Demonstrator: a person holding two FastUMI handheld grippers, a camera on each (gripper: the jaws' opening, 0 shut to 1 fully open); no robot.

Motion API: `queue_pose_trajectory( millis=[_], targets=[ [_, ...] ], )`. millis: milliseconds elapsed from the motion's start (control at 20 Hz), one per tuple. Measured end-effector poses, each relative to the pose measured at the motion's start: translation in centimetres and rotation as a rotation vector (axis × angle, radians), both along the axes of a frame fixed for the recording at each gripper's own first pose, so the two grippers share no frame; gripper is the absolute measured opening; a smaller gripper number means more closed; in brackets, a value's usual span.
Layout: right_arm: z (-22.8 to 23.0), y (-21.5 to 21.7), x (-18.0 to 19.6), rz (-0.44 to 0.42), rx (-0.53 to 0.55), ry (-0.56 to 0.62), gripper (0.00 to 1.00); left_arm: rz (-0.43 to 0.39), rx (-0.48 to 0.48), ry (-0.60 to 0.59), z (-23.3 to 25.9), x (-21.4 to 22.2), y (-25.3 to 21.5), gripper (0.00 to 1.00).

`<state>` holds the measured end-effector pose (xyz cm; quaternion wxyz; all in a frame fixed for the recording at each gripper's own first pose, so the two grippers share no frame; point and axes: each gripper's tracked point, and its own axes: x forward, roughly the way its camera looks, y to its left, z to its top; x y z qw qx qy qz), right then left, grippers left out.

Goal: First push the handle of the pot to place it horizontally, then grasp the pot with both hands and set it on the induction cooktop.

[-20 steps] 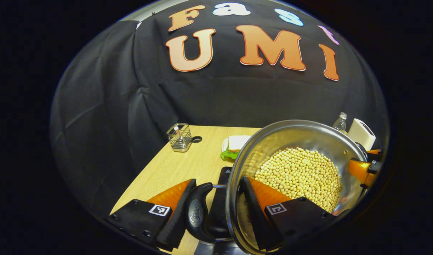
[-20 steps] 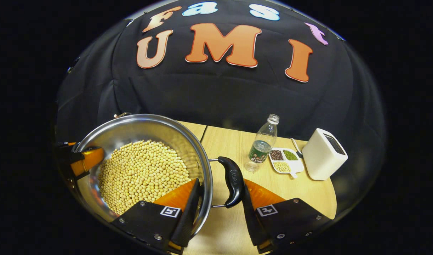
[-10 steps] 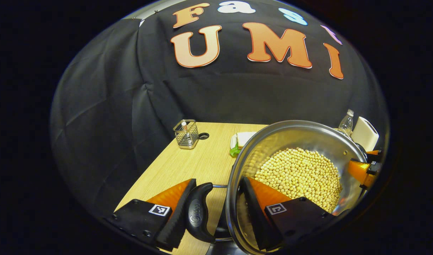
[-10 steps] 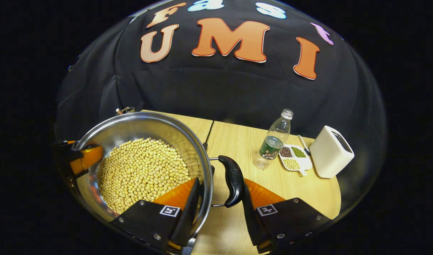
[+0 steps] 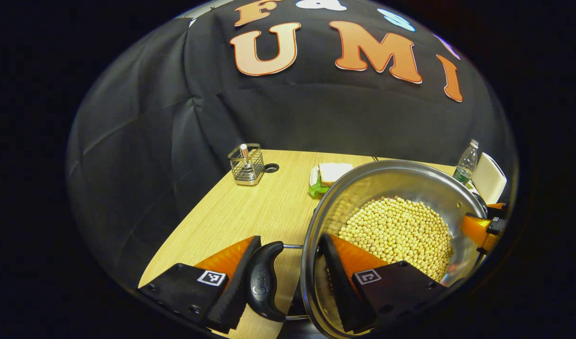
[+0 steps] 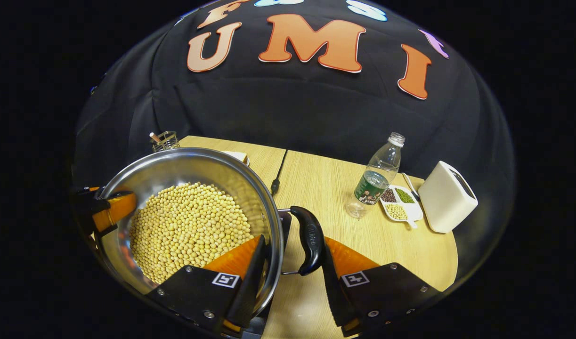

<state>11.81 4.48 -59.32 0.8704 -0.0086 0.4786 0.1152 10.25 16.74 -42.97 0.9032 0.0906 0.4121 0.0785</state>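
A steel pot (image 5: 401,176) full of soybeans (image 5: 396,230) hangs between both grippers. My left gripper (image 5: 285,282) is shut on it, one finger outside the black left handle (image 5: 262,282) and the other inside the wall. In the right gripper view the pot (image 6: 198,165) sits at the left, and my right gripper (image 6: 291,278) is shut the same way over the black right handle (image 6: 309,240). A dark corner of the induction cooktop (image 6: 285,221) peeks out beside the pot, its cable (image 6: 276,179) running back. Each view shows the other gripper at the pot's far rim.
On the wooden table (image 5: 250,216) stand a wire basket (image 5: 244,165) and a sandwich (image 5: 330,173) at the back. To the right are a water bottle (image 6: 377,176), a divided dish of beans (image 6: 398,205) and a white box (image 6: 448,197).
Both grippers have kept their hold and carried the pot. Far objects have slid up in both views, more tabletop shows, and the cooktop is now largely hidden under the pot.
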Motion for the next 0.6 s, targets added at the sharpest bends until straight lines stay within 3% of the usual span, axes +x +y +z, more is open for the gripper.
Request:
queue_pose_trajectory(
  millis=[150, 200, 600],
  targets=[
    [-0.1, -0.3, 0.1, -0.004, -0.005, 0.010, 0.60, 0.000, -0.005, 0.007, -0.9, 0.1, 0.1, 0.81],
    [-0.2, -0.2, 0.1, -0.006, -0.007, 0.013, 0.64, 0.003, -0.008, 0.008, -1.2, 0.1, 0.2, 0.81],
    [0.4, 0.3, 0.6, -0.001, -0.027, 0.018, 0.64, 0.019, -0.035, 0.051, -3.3, -0.2, 0.3, 0.84]
  ],
)
